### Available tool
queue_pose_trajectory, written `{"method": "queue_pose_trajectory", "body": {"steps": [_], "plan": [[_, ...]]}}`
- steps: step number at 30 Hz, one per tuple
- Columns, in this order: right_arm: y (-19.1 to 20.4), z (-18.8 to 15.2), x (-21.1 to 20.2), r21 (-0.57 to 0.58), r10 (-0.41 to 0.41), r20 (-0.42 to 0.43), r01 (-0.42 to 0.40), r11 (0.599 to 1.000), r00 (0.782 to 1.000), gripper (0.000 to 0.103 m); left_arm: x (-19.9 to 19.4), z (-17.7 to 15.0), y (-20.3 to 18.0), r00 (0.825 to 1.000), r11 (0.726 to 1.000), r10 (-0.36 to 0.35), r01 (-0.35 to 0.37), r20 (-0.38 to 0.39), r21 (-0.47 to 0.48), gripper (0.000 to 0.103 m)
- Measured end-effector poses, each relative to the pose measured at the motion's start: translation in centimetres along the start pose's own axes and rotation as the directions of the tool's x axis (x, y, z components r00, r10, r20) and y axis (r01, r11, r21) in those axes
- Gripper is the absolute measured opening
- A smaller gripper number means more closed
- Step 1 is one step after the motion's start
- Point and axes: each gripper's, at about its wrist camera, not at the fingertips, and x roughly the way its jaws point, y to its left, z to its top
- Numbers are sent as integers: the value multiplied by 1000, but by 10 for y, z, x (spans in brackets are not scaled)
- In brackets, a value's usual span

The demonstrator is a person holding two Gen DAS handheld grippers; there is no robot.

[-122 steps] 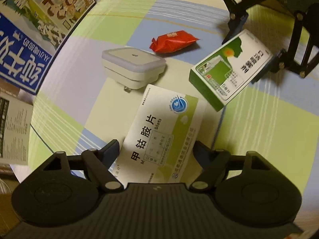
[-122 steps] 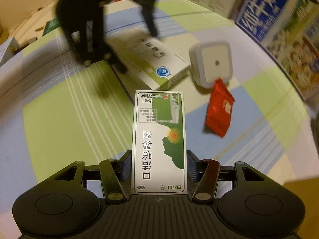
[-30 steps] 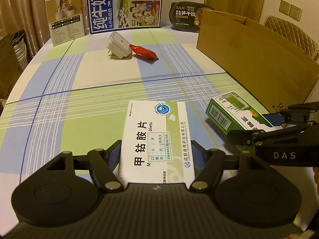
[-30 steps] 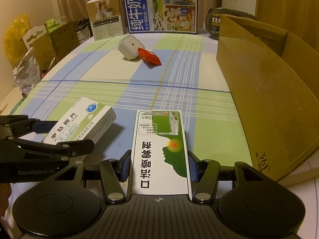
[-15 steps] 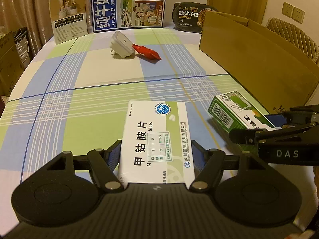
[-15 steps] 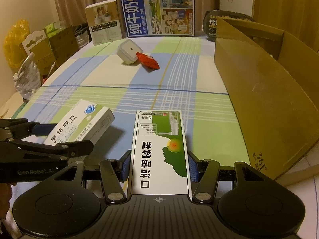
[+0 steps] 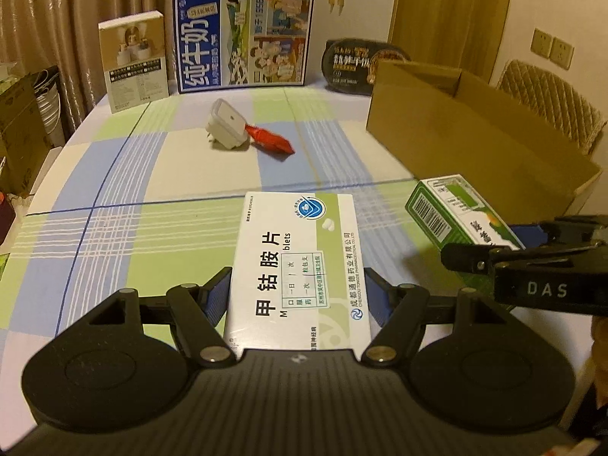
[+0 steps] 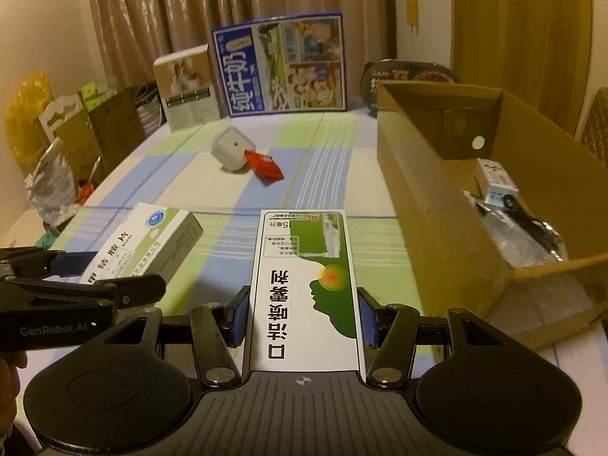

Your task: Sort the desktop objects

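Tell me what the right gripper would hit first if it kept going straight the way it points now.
Probably the checked tablecloth. The right gripper, shut on the green spray box, aims left of the cardboard box and right of the red packet.

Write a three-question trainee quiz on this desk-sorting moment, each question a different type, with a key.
1. True or false: the left gripper is shut on the white medicine box.
2. Multiple choice: the red packet lies touching A) the cardboard box B) the white plug-in night light C) the milk carton.
3. Fill in: the right gripper holds the ____ and white spray box.

Key: 1 true; 2 B; 3 green.
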Motion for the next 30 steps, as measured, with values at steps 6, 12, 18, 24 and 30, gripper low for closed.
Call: {"method": "queue_pose_trajectory", "body": {"steps": [6,12,18,24,30], "plan": [[-4,15,-27,4,-16,48,15,1000,999,53,-25,13,-9,999,999,4,-2,37,-51,67],[-30,43,-67,31,-58,133,55,998,989,53,-44,28,-27,998,999,4,0,63,-54,67],[-72,59,-94,61,-127,166,118,991,978,53,-50,47,-60,996,999,-37,40,82,-27,67],[-113,66,-110,89,-177,169,163,983,970,53,-48,68,-103,992,995,-95,95,87,2,67],[-149,65,-116,106,-200,159,185,977,967,53,-34,83,-151,988,990,-141,139,70,32,67]]}}
